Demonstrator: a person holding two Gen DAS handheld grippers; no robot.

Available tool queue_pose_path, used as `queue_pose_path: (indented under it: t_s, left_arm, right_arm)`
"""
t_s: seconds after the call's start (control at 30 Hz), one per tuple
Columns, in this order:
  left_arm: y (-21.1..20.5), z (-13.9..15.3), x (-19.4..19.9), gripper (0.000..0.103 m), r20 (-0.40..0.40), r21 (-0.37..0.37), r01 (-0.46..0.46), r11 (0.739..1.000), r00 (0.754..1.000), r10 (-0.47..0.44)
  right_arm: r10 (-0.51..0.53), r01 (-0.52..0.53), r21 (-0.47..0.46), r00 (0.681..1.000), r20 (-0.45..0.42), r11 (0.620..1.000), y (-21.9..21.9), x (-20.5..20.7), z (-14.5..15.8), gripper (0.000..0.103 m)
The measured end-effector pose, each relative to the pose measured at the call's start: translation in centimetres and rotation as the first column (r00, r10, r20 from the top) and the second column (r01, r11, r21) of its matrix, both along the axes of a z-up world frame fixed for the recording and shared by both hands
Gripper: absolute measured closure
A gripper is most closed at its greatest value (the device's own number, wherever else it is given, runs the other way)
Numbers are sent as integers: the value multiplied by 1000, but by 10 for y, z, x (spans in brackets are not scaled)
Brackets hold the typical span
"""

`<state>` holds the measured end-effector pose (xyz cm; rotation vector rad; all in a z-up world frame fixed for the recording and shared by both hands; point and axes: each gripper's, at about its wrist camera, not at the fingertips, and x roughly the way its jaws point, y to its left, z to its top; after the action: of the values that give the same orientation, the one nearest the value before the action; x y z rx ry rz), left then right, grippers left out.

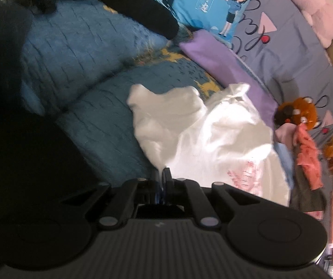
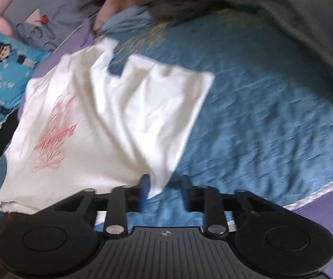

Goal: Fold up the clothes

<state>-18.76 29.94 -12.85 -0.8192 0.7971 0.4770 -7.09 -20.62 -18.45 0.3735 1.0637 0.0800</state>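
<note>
A white T-shirt (image 2: 110, 116) with a pink print lies crumpled on the blue quilted bedspread (image 2: 259, 116). In the left wrist view the shirt (image 1: 201, 134) is bunched and lifted, and my left gripper (image 1: 163, 174) is shut on a pinch of its fabric at the near edge. In the right wrist view my right gripper (image 2: 164, 183) is open, its fingers either side of a corner of the shirt that hangs between them without being clamped.
A blue cartoon pillow (image 1: 203, 2), a purple sheet (image 1: 224, 65), black clothes (image 1: 143, 7) and an orange plush toy (image 1: 298, 111) with pink garments (image 1: 308, 155) lie around the shirt. A dark garment pile (image 2: 178, 2) lies at the far bed edge. A purple mat (image 2: 324, 220) lies near right.
</note>
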Motion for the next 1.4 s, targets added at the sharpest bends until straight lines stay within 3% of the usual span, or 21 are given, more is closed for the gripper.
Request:
queue_pose_path:
  t_s: [0.07,0.13,0.2,0.27,0.33,0.43,0.57,0.7,0.77,0.83,0.87,0.97,1.0,1.03,1.07,1.1,1.13,1.2,1.23,1.37,1.4]
  left_arm:
    - [1,25,-6,82,-7,151,-22,988,1000,23]
    - [5,46,-7,67,-7,283,-17,959,1000,20]
    - [12,59,3,59,-13,356,28,934,1000,-25]
    - [16,65,29,40,-19,391,115,913,993,-117]
    - [12,67,68,25,-47,424,243,873,968,-246]
    - [-7,66,136,11,-87,497,415,762,897,-433]
    - [-37,44,225,11,-194,530,575,623,798,-570]
    - [-59,14,288,11,-303,599,671,436,695,-652]
    - [-66,0,305,11,-337,643,685,344,656,-675]
    - [-67,-11,319,11,-359,655,700,283,618,-699]
    - [-67,-16,326,11,-366,649,711,269,602,-709]
    - [-66,-30,346,12,-377,624,739,254,570,-730]
    - [-64,-35,353,13,-374,605,750,268,565,-735]
    - [-61,-39,359,23,-363,570,766,297,559,-746]
    - [-58,-42,366,47,-351,534,781,324,553,-755]
    - [-55,-46,373,58,-339,496,795,350,548,-765]
    - [-53,-49,378,86,-326,464,802,376,550,-769]
    - [-46,-53,383,93,-297,426,793,435,577,-761]
    - [-44,-54,384,96,-289,418,788,452,587,-756]
    - [-44,-41,369,98,-283,532,720,446,647,-708]
    - [-39,-36,365,98,-266,553,694,461,671,-692]
  right_arm:
    - [-26,27,-75,1000,7,997,-10,-1,8,70]
    - [-45,51,-148,998,41,988,-21,-1,21,70]
    - [-26,43,-164,995,101,986,-25,13,34,70]
    - [6,21,-159,986,164,987,-25,33,47,70]
    - [56,-27,-132,973,225,991,-11,65,58,70]
    - [123,-98,-98,947,297,990,18,117,67,65]
    - [157,-139,-79,929,334,987,57,190,64,62]
    - [175,-183,-1,940,293,983,76,238,45,60]
    - [178,-185,0,944,277,983,83,254,36,59]
    - [196,-193,-34,947,254,981,88,264,28,59]
    - [203,-199,-42,949,243,979,90,269,25,59]
    - [222,-217,-44,953,208,975,96,282,16,59]
    - [221,-219,-35,955,198,975,98,285,12,61]
    - [219,-217,-29,958,188,976,99,287,8,72]
    - [214,-213,-23,960,180,977,100,289,5,90]
    - [201,-201,-19,963,181,979,101,288,4,96]
    - [188,-189,-14,965,182,982,103,288,3,97]
    - [189,-185,-39,958,214,982,107,284,6,98]
    - [201,-191,-65,950,238,980,109,280,9,99]
    - [258,-205,-181,899,353,962,114,264,38,99]
    - [265,-201,-200,885,382,959,112,260,49,99]
